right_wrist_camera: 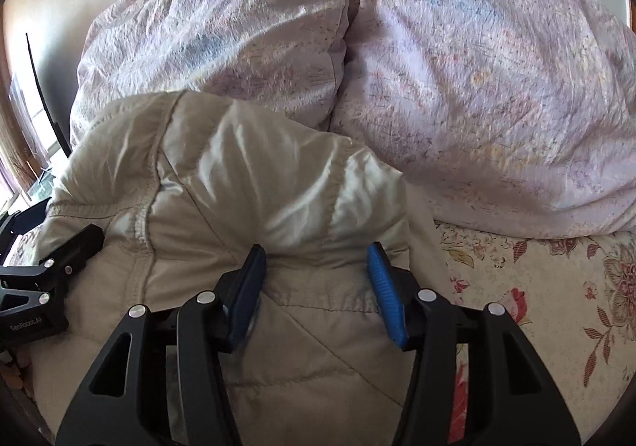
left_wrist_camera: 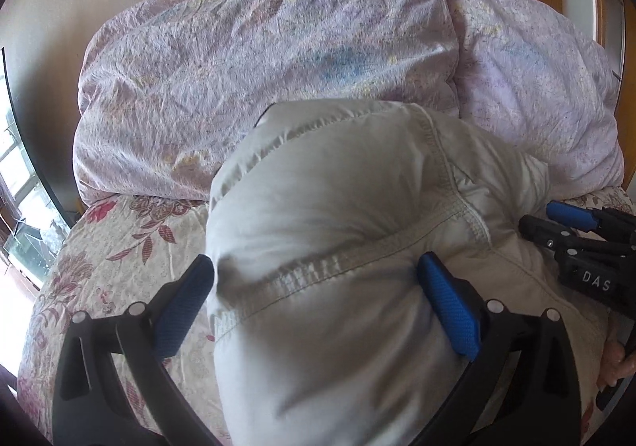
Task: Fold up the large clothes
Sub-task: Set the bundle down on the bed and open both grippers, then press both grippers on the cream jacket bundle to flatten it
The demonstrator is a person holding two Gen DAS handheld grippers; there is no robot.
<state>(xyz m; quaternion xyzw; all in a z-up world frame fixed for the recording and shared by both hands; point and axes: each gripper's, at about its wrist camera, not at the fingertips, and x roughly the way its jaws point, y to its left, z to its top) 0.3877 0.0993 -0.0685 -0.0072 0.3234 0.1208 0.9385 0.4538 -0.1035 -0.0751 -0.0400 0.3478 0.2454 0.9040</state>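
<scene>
A puffy beige quilted jacket (left_wrist_camera: 338,175) lies bunched on the bed, with stitched seams running across it. My left gripper (left_wrist_camera: 314,259) straddles a thick fold of it. Both blue pads (left_wrist_camera: 445,303) press into the padding, so it is shut on the jacket. In the right wrist view the same jacket (right_wrist_camera: 238,167) bulges up between the pads of my right gripper (right_wrist_camera: 315,247), which is also shut on it. The right gripper (left_wrist_camera: 556,223) shows at the right edge of the left view, and the left gripper (right_wrist_camera: 79,243) at the left edge of the right view.
A rumpled lilac floral quilt (left_wrist_camera: 258,48) (right_wrist_camera: 477,88) is piled just behind the jacket against the wall. The bed has a cream sheet with red flowers (left_wrist_camera: 119,247) (right_wrist_camera: 536,287). A window (left_wrist_camera: 20,187) is at the left, and a person's hand (left_wrist_camera: 612,362) at the right.
</scene>
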